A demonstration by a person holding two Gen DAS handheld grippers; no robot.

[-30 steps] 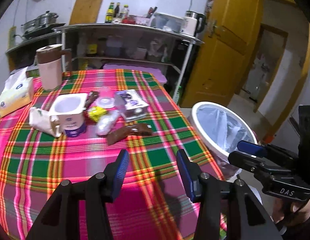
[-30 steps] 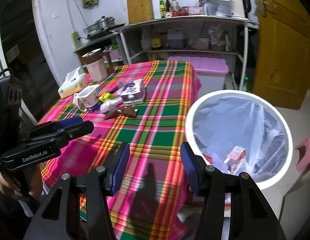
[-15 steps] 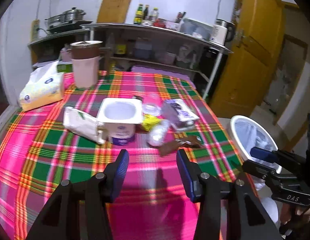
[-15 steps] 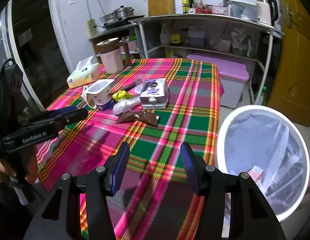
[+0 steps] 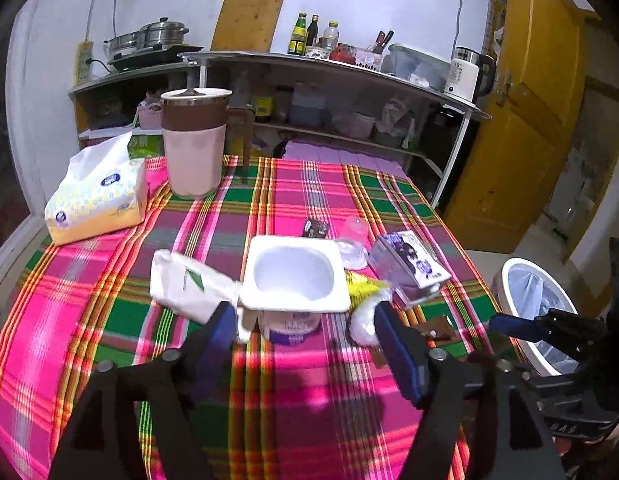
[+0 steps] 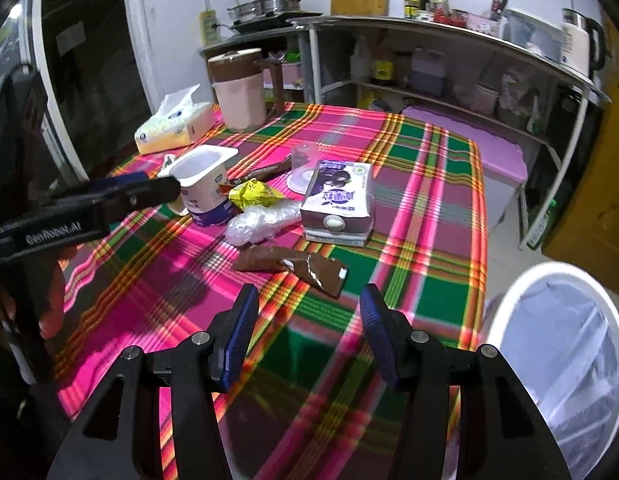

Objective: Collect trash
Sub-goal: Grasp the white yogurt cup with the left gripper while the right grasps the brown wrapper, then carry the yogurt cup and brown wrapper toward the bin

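**A:** Both grippers have swung away from the bin and in over the counter since a second ago; the trash pile now sits right ahead of them. Biggest things first?

**B:** Plaid-clothed counter (image 6: 429, 208), then the white bin (image 6: 505, 320) off its right edge, lined with a clear bag; I can't make out anything in it from here.

**A:** And the left gripper (image 5: 305, 344)?

**B:** Its jaws are opening, nothing between the pads. The empty yogurt cup (image 5: 293, 276) stands upright just ahead of them, mouth up, a white wrapper (image 5: 185, 288) touching its left side.

**A:** The right gripper (image 6: 309, 332)?

**B:** Released, partly spread, gripping nothing. The brown chocolate wrapper (image 6: 293, 266) lies flat just beyond its tips, long axis running crosswise, left to right. I'd judge that hand the nearer to it, and the jaws would need to roll to close across the narrow width.

**A:** Behind that?

**B:** A purple milk carton (image 6: 337, 204) on its side, a crumpled clear bag (image 6: 261, 222), a yellow wrapper (image 6: 255, 194), and a small clear cup (image 6: 303, 162).
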